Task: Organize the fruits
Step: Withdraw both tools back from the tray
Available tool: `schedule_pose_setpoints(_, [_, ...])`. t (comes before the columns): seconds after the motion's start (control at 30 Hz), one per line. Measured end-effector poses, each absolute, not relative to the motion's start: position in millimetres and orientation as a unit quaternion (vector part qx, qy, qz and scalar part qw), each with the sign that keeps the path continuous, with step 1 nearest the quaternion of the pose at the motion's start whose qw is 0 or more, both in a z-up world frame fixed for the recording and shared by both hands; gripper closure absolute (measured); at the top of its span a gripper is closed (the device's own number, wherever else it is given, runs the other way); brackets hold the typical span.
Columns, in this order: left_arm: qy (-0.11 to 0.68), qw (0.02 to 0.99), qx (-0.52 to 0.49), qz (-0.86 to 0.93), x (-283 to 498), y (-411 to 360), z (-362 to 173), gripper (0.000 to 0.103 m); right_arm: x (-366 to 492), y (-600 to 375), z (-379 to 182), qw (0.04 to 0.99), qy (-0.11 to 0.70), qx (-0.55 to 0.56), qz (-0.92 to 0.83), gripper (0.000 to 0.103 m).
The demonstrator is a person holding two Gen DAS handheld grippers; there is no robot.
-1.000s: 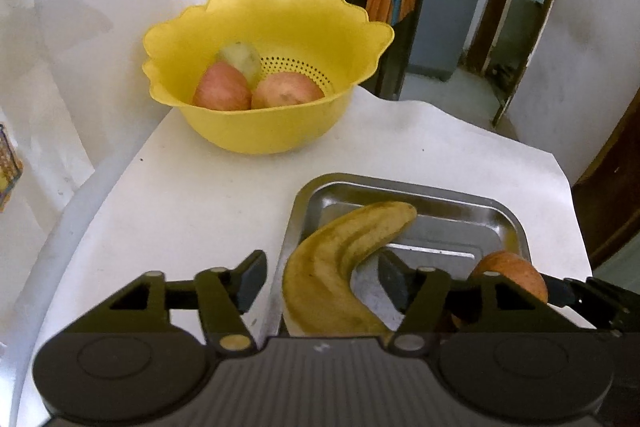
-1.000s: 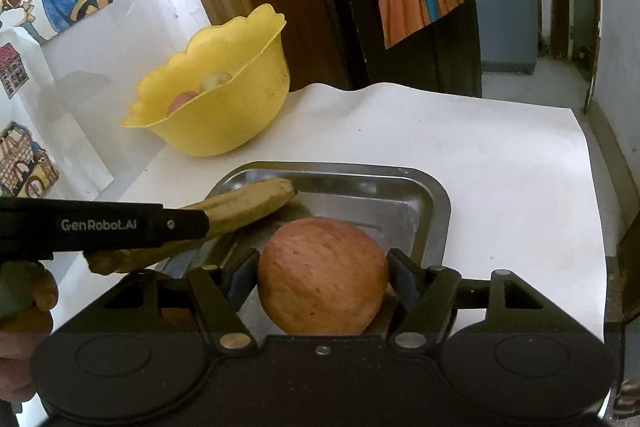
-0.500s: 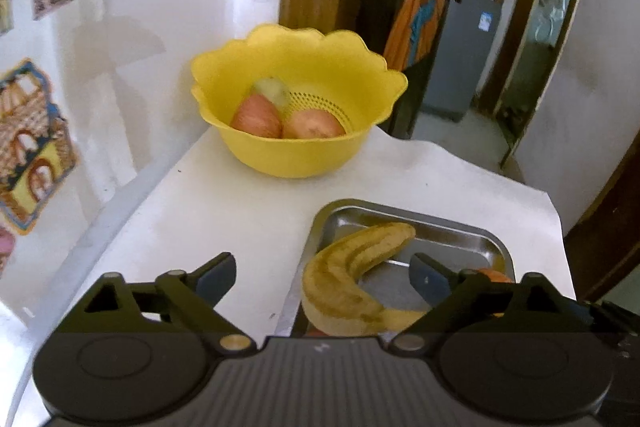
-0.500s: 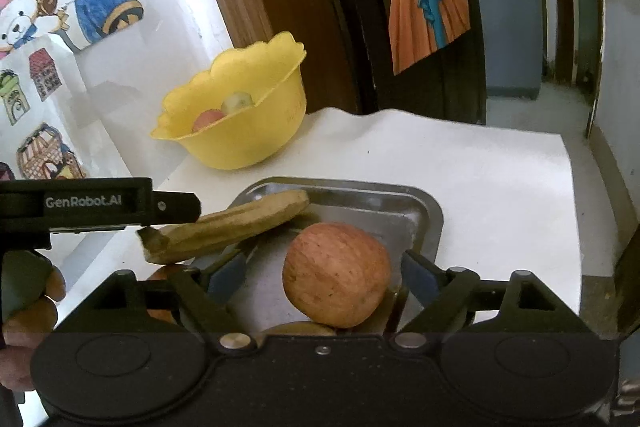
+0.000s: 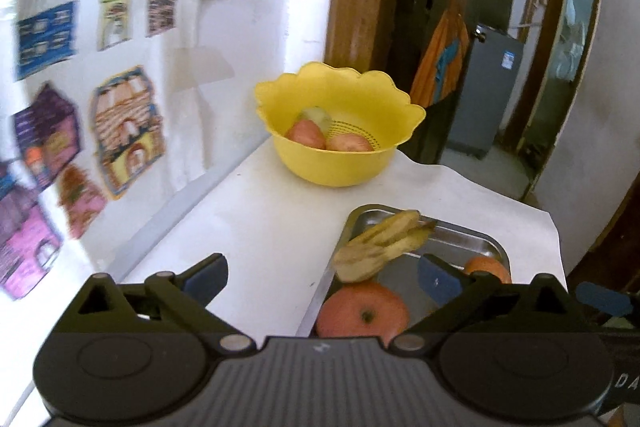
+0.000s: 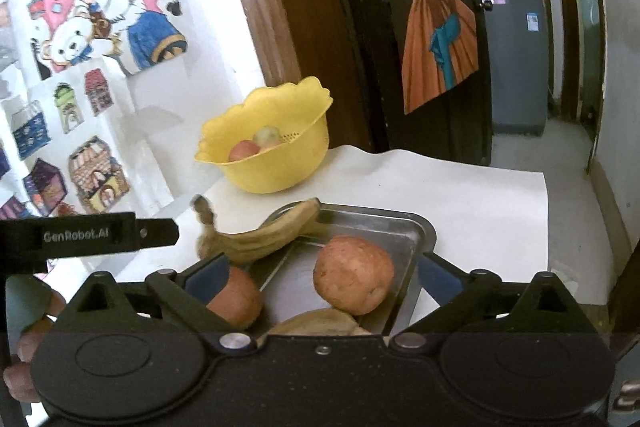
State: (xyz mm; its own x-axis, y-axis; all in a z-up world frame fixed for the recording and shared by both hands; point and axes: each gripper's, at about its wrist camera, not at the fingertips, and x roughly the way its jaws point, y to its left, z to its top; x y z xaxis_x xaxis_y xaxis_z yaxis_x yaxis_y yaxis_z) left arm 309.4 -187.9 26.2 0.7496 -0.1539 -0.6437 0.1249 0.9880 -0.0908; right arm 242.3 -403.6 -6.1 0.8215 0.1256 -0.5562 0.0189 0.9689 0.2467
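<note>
A spotted banana (image 6: pixel 256 237) leans over the steel tray's (image 6: pixel 416 227) rim; two apples (image 6: pixel 354 273) lie inside. The yellow colander bowl (image 6: pixel 276 163) holds three more fruits (image 5: pixel 306 135).

Yellow bowl (image 5: pixel 340 139); silver tray (image 6: pixel 400 227); reddish apple (image 6: pixel 354 279); brown-streaked yellow banana (image 6: pixel 260 235).

Left tool (image 5: pixel 322 277) and right tool (image 6: pixel 322 277) jaws opening, nothing gripped.
</note>
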Motion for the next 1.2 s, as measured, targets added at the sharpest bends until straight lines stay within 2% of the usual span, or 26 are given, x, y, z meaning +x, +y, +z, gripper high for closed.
schedule_pose_setpoints(0.37, [0.338,0.941,-0.027,-0.025,251.4,-169.5,25.7,0.001,197.6,-399.3,7.6,0.953,0.277,0.111,0.045,0.001])
schedule_pose_setpoints(0.77, [0.318,0.946,-0.013,-0.055,224.4,-133.1,-12.0,0.001,169.0,-374.0,-19.5,0.947,0.284,0.15,0.012,0.001])
schedule_pose_setpoints(1.2, [0.265,0.962,0.0,-0.064,189.2,-110.5,-36.0,0.001,124.9,-348.9,-37.9,0.97,0.213,0.117,0.008,0.001])
